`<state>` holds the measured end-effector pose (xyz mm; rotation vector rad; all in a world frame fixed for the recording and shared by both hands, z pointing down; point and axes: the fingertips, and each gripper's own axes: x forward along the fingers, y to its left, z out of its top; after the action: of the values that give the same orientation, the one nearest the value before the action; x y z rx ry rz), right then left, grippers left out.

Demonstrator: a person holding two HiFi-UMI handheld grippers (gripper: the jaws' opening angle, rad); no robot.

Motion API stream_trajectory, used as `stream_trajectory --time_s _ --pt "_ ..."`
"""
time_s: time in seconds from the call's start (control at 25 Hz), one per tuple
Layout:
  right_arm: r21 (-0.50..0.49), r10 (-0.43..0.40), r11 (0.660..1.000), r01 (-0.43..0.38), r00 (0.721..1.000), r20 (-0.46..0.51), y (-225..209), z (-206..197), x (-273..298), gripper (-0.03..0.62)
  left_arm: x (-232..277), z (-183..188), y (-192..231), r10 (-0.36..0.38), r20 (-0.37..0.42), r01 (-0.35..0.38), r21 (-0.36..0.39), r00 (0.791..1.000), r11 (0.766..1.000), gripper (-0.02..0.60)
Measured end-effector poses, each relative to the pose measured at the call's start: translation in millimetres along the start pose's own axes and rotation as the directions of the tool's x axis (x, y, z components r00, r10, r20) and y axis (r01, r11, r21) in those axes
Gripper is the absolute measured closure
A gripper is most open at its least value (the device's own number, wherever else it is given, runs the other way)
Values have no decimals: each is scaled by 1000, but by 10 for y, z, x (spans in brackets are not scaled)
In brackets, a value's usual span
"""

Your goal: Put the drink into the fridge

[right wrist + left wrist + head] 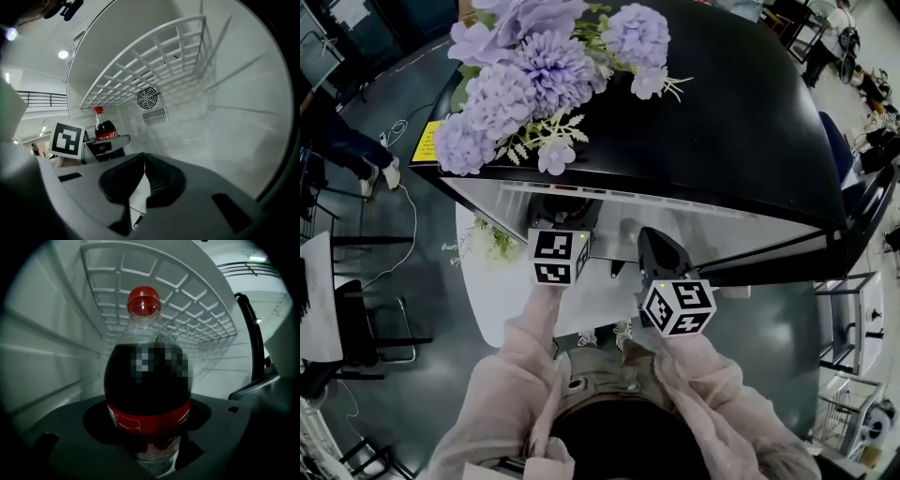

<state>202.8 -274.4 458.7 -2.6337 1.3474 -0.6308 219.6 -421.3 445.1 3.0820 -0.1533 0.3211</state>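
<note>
The drink is a cola bottle [146, 380] with a red cap [144, 303] and a red label. My left gripper [149, 430] is shut on its lower body and holds it upright inside the white fridge, under a wire shelf [187, 310]. In the right gripper view the same bottle [106, 129] shows at the left, beside the left gripper's marker cube [68, 139]. My right gripper [142, 176] is also inside the fridge, shut with nothing between its jaws. In the head view both marker cubes [559, 258] [678, 307] sit at the fridge opening, and the jaws are hidden inside it.
The fridge has a black top [731, 122] with a bunch of purple flowers [534, 66] on it. Its open door [862, 220] stands at the right. A round fan vent [149, 99] sits on the back wall. Chairs and a table [319, 300] stand at the left.
</note>
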Motion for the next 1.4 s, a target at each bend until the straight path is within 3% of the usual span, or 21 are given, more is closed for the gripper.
stream_trajectory --time_s 0.28,0.52,0.72,0.96,1.4 --pt "16 -45 999 45 999 -11 -115 -53 -27 582 247 -49 40 -19 6 19 12 1000 1000 262" --pt "26 -80 996 80 997 -7 -228 -39 -46 582 390 -30 64 -39 18 38 68 999 997 262" --pt "32 -92 995 92 996 -6 -259 -50 -32 582 418 -20 22 -91 31 87 105 995 991 261" --pt "49 -91 995 91 996 -10 -233 -89 -33 582 408 -21 -3 -105 57 98 115 993 988 261" --pt "55 -98 994 99 995 -15 -260 -115 -136 582 413 -24 -2 -70 59 63 126 996 990 261"
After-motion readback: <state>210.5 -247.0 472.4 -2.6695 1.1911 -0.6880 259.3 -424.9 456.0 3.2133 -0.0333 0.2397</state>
